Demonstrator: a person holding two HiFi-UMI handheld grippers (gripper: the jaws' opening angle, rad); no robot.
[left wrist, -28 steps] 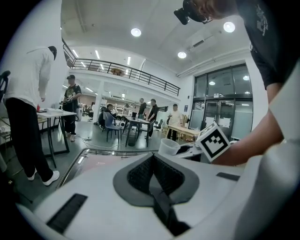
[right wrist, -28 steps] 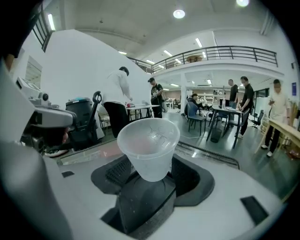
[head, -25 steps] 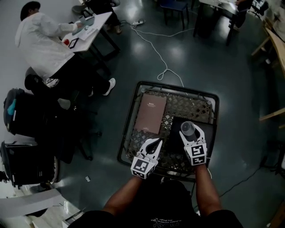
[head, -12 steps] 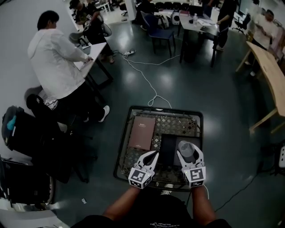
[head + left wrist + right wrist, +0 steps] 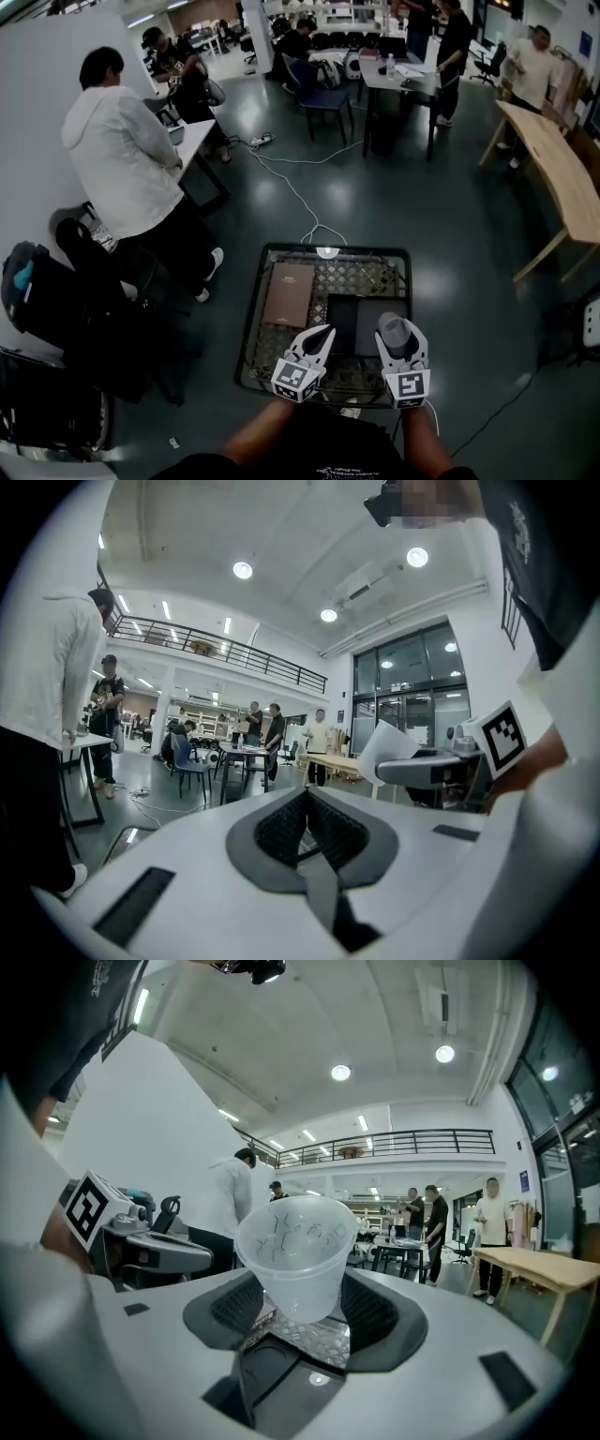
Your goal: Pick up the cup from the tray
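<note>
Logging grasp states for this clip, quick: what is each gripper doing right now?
Left gripper: closed, nothing between its fingers.
Right gripper: closed on the clear plastic cup.

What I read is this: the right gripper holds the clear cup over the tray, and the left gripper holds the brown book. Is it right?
Not quite. The right gripper does hold the clear cup over the tray, but the left gripper holds nothing: the left gripper view shows its jaws together and empty. The brown book lies on the tray.
</note>
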